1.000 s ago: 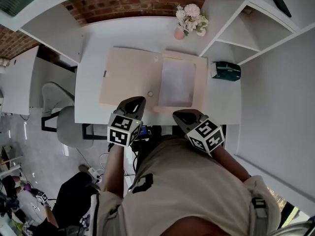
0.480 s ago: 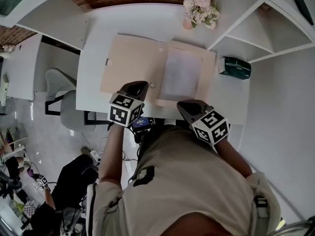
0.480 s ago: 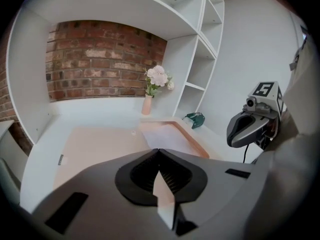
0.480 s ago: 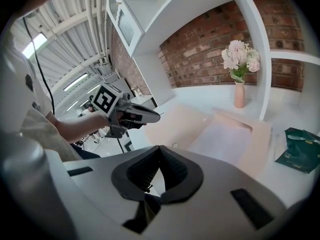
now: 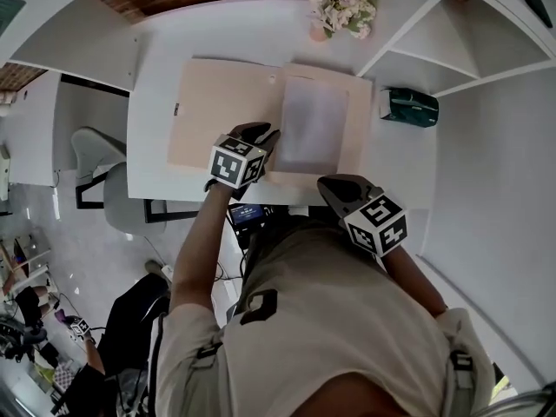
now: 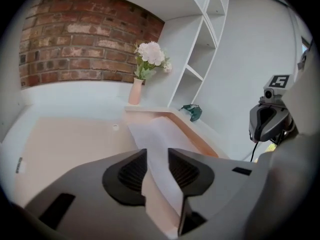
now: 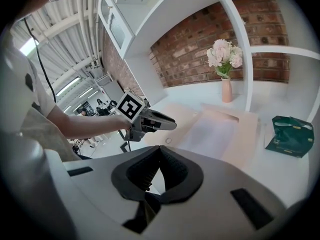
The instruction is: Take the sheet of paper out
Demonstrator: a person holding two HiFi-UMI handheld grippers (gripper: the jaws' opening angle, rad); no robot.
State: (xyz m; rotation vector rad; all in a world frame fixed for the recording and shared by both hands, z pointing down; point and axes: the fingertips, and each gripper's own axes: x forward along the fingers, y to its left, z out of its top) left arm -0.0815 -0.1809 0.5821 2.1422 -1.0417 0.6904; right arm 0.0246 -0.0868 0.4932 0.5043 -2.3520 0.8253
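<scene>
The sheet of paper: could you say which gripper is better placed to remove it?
Left. The left gripper has the sheet between its just-opening fingers; the right gripper is shut, farther from it.

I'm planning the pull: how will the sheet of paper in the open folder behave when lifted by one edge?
The sheet of paper looks thin and lies slightly bowed, so it will probably droop and weigh little. It seems tucked into the pocket of the folder, so it may catch or crease if tugged.
</scene>
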